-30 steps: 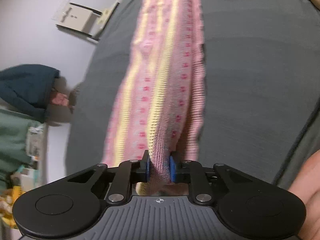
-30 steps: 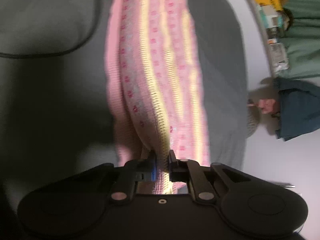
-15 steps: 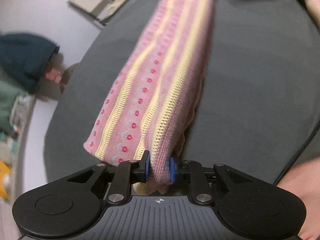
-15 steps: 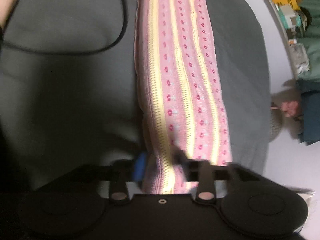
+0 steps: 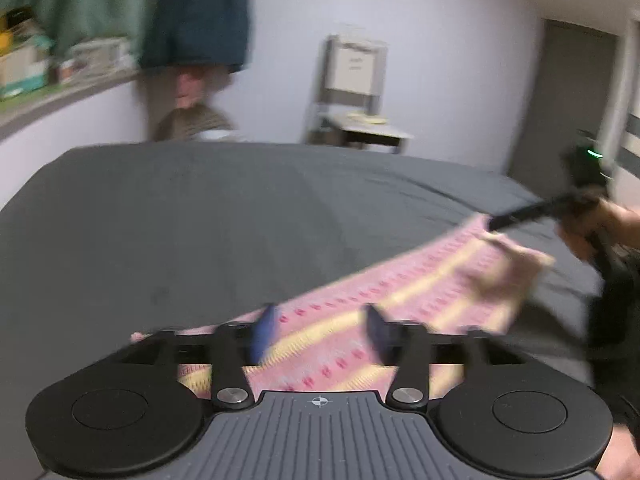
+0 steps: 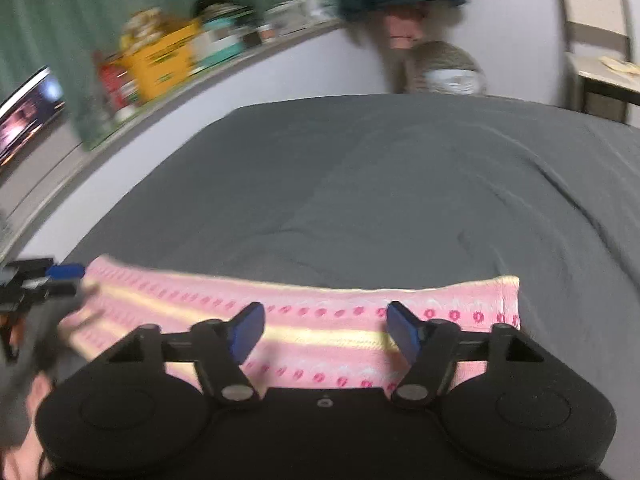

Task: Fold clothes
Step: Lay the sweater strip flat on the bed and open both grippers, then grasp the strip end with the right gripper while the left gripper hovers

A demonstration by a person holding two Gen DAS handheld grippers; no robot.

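Note:
A pink knitted garment (image 5: 420,280) with yellow stripes and red dots lies as a long folded strip on the dark grey bed (image 5: 240,220). My left gripper (image 5: 320,318) hovers over one end of it. Its jaws are opening, and the cloth lies below the gap with the blue pads clear of it. In the right wrist view the garment (image 6: 360,294) runs across the bed (image 6: 400,180). Above it, my right gripper (image 6: 326,314) has its jaws opening too and grips nothing. Each gripper shows blurred in the other's view: the right (image 5: 496,225), the left (image 6: 78,280).
A ledge with boxes (image 6: 168,60) and a green curtain (image 6: 100,8) run along the wall beyond the bed. A dark blue garment (image 5: 196,16) hangs there. A small table (image 5: 364,128) stands by the wall, a door (image 5: 576,96) to its right. A hand (image 5: 580,228) holds the right gripper.
Both grippers have let go of the garment and their jaws have spread. Both have rolled and pulled back. The garment, earlier stretched between them, now lies on the bed.

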